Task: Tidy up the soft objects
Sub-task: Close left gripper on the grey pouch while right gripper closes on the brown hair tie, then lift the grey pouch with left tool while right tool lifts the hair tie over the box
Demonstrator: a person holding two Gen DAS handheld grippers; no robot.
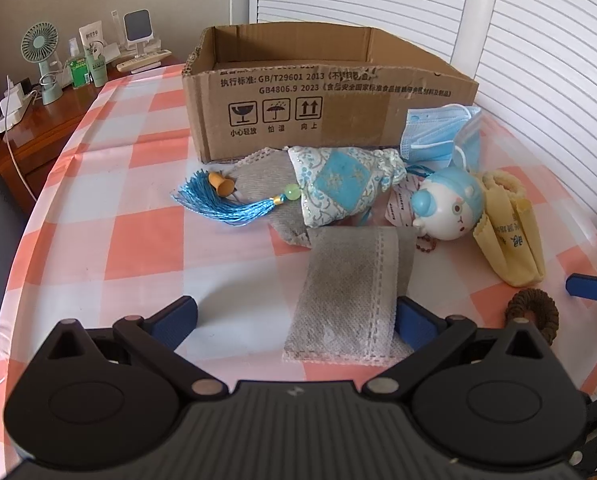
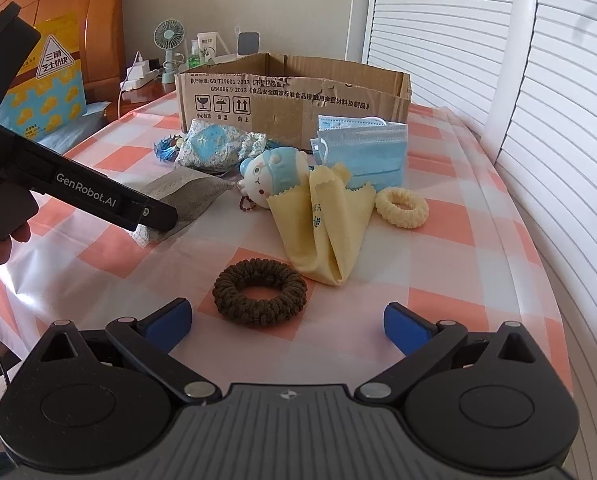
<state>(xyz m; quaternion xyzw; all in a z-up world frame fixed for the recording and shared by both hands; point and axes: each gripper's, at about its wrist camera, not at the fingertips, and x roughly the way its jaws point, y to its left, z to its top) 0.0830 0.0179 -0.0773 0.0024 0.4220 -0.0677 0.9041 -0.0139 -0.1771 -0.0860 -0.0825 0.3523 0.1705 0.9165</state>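
Note:
An open cardboard box [image 1: 298, 92] [image 2: 294, 96] stands at the back of the checked table. In front of it lie a blue patterned sachet [image 1: 338, 184] [image 2: 210, 144] with a tassel [image 1: 226, 204], blue face masks [image 1: 438, 132] [image 2: 362, 152], a blue-white toy [image 1: 446, 208] [image 2: 270, 180], a yellow cloth [image 1: 506, 240] [image 2: 326, 224], a yellow scrunchie [image 2: 402, 206] and a brown scrunchie [image 2: 260, 286] [image 1: 534, 308]. A grey pouch [image 1: 350, 296] [image 2: 182, 196] lies between the open fingers of my left gripper [image 1: 294, 320]. My right gripper [image 2: 288, 320] is open just short of the brown scrunchie.
The table has a pink-and-white checked cloth [image 1: 118, 184]. At the back left a wooden nightstand [image 1: 54, 108] carries a small fan [image 1: 42, 60], bottles and chargers. A white slatted screen [image 2: 538, 100] runs along the right. A wooden headboard [image 2: 98, 20] rises on the left.

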